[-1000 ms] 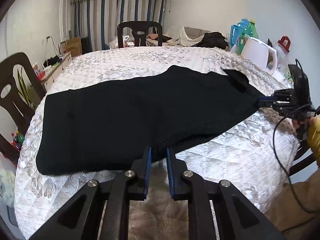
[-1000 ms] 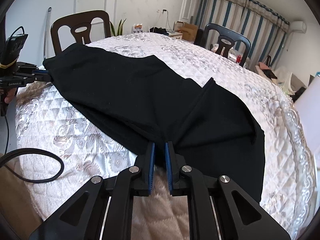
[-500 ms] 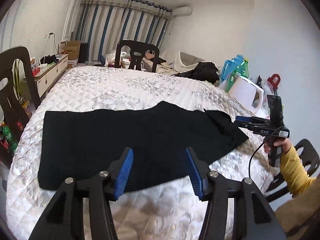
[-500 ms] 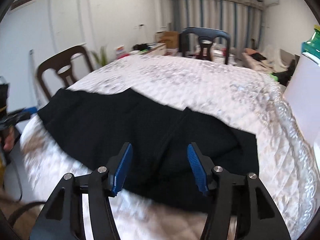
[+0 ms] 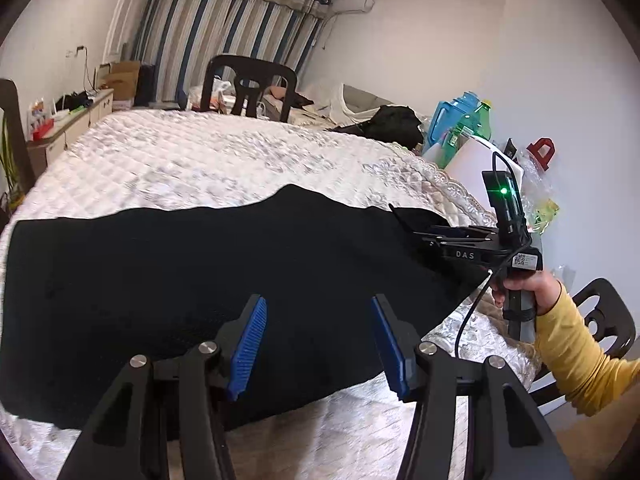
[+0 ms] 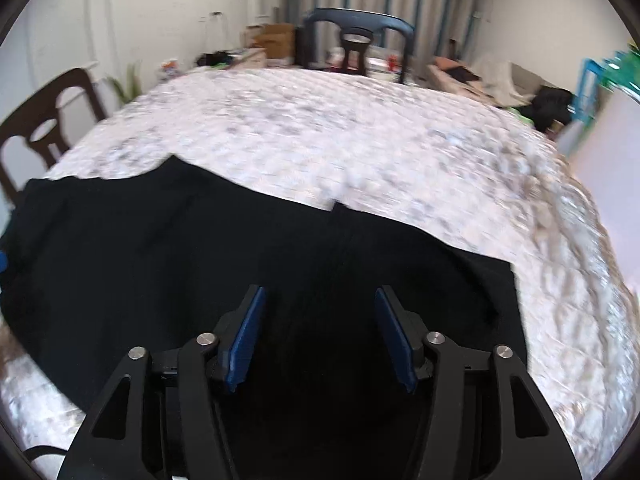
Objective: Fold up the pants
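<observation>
At the bottom of each wrist view, the left gripper (image 5: 318, 344) and right gripper (image 6: 320, 334) gape wide, ribbed blue pads bare; a second ago both were pinched onto the cloth edge. The black pants (image 5: 192, 280) lie flat, matte and oblong across the quilted, glossy white tabletop (image 5: 208, 160). Beyond stands a dark chair (image 5: 248, 84).

R wrist view motion-blurred: quilted cover (image 6: 360, 136) pattern smeared, bg clutter unreadable. Black pants (image 6: 168, 248) run behind R gripper (image 6: 318, 330) body, near hem hidden; left end cut by frame edge. L wrist view: pants (image 5: 160, 280) near edge hidden behind L gripper (image 5: 318, 342) frame; R gripper (image 5: 424, 236) fingertips lost against black cloth, can't tell contact.
</observation>
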